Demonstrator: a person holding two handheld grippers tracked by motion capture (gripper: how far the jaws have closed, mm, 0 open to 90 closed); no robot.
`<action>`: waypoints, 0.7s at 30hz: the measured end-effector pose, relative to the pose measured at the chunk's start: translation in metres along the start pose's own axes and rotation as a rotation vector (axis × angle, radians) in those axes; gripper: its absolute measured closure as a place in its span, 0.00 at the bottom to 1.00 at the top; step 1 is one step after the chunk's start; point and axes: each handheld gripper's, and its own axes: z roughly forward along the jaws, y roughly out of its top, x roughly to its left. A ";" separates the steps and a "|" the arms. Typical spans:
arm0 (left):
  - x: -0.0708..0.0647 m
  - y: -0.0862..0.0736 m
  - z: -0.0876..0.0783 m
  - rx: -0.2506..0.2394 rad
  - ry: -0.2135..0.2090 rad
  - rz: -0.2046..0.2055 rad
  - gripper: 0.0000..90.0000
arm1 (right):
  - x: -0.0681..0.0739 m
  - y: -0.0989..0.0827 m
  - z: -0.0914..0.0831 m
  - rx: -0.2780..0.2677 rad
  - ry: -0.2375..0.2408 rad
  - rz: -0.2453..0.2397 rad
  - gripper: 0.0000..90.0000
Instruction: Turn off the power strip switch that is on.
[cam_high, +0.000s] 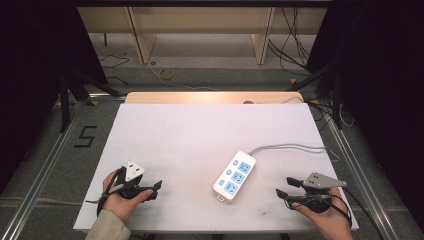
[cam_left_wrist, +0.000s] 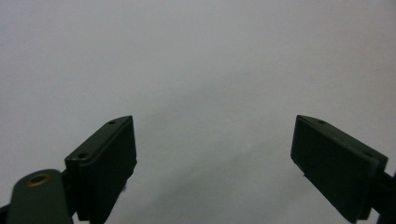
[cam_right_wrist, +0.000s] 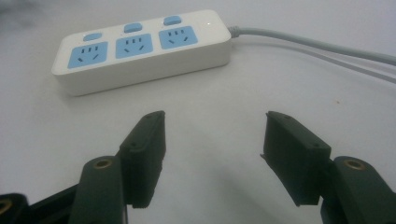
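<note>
A white power strip (cam_high: 234, 176) with three blue sockets lies right of centre on the white table (cam_high: 200, 135); its grey cable (cam_high: 292, 147) runs off to the right. In the right gripper view the power strip (cam_right_wrist: 142, 49) sits just beyond the jaws. My right gripper (cam_high: 286, 187) rests at the front right, open and empty, pointing left toward the strip. At the front left my left gripper (cam_high: 154, 189) is held open and empty, pointing right. The left gripper (cam_left_wrist: 215, 140) has bare table surface between its jaws.
The grey cable (cam_right_wrist: 322, 49) crosses the table on the right. Beyond the table's far edge are a wooden strip (cam_high: 212, 97), floor cables and a wooden frame (cam_high: 200, 30). Tripod legs (cam_high: 65, 100) stand to either side.
</note>
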 end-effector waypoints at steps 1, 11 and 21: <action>0.000 0.000 0.000 0.000 0.003 0.002 0.16 | 0.000 0.000 0.000 0.000 0.000 0.000 0.45; 0.001 0.000 -0.001 -0.006 0.009 -0.003 0.17 | -0.001 0.005 -0.003 -0.003 -0.014 -0.006 0.55; 0.000 0.000 0.000 -0.007 0.010 0.002 0.17 | -0.001 0.010 -0.006 0.002 -0.040 -0.031 0.82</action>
